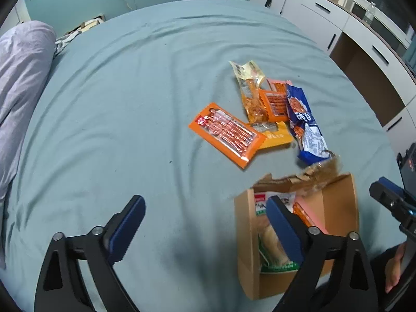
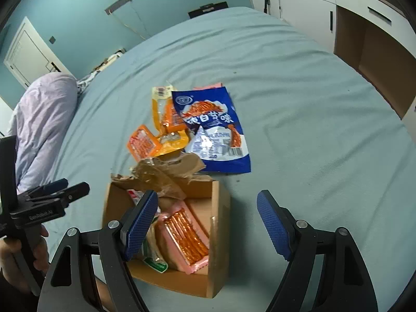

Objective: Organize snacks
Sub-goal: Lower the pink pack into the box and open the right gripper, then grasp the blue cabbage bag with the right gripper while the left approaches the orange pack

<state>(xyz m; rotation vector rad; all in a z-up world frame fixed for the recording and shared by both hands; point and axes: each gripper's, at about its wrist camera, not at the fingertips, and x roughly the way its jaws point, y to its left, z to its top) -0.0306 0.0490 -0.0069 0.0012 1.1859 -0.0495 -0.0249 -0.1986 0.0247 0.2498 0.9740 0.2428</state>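
Both tongs, left gripper [image 1: 205, 230] and right gripper [image 2: 208, 225], are hanging released over the torn brown cardboard box [image 2: 221, 236], needing the blue plastic snack pouch [image 2: 215, 127] beyond it next.

Both wrist views look steeply down from close above the bed [image 1: 130, 91], facing its far end. The left view has the cardboard box [image 1: 338, 208] at lower right; the right view has it at lower centre. Both share the box and the loose snack packets [image 2: 208, 130] beyond.
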